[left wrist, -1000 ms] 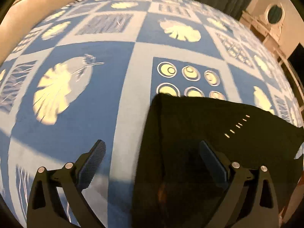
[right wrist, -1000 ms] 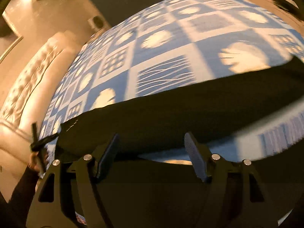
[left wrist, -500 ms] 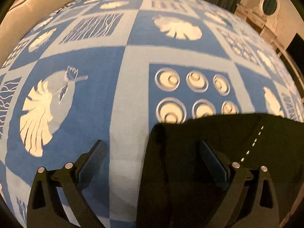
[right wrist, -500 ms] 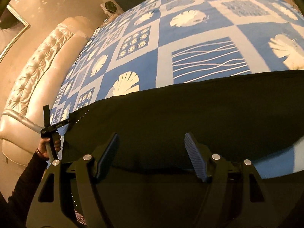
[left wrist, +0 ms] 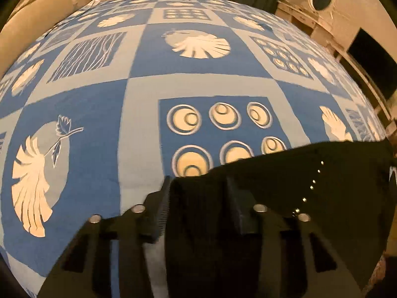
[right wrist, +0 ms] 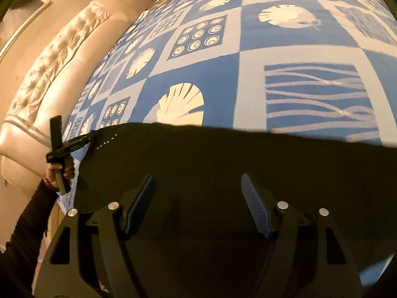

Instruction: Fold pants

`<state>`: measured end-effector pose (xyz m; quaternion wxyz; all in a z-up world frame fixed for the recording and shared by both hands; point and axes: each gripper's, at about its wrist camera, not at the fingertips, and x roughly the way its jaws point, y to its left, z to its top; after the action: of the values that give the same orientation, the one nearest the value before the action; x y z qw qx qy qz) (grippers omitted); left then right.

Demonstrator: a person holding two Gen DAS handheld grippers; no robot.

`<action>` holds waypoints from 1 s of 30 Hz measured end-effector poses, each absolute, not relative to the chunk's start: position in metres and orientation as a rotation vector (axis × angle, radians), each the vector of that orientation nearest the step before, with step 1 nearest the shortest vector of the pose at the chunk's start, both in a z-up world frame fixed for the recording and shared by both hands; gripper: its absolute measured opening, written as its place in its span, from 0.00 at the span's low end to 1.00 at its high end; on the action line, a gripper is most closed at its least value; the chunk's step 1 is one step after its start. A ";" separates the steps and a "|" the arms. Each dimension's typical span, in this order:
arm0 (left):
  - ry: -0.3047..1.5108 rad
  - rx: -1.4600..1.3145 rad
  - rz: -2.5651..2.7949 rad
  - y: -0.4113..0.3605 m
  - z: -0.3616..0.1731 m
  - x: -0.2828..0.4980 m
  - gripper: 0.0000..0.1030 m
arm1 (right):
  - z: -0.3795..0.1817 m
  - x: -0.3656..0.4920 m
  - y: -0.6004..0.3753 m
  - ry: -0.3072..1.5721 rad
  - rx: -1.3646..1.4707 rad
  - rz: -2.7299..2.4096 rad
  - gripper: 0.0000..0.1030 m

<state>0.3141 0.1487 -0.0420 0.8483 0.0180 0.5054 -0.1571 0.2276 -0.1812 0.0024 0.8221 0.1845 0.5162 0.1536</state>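
the left claw (left wrist: 198, 193) has its fingers closed in on the near left corner of the black pants (left wrist: 285, 186), the cloth bunched between them. a short row of pale stitches runs across the fabric to its right. the right claw (right wrist: 198, 198) hangs spread wide above the pants (right wrist: 235, 161), pinching nothing. from the right wrist view the left claw (right wrist: 91, 137) shows at the far left corner of the pants, held by the person's hand (right wrist: 58, 171). the pants lie flat across the near part of a bed under a blue bedspread (left wrist: 139, 114) printed with shells and rings. a tufted cream headboard (right wrist: 57, 62) stands on the left.
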 end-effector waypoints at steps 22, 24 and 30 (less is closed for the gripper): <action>1.007 -0.053 -0.357 0.157 -0.025 0.303 0.14 | -0.009 0.292 -0.134 1.188 0.048 0.452 0.09; 0.996 -0.059 -0.362 0.157 -0.019 0.297 0.14 | 0.000 0.279 -0.130 1.151 0.029 0.443 0.09; 0.919 -0.108 -0.407 0.164 0.016 0.263 0.13 | 0.048 0.218 -0.119 0.982 0.001 0.439 0.08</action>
<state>0.2635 0.1641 0.0165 0.8749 -0.0516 0.4404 -0.1950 0.2179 -0.1193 0.0483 0.8588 0.0005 0.4677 0.2091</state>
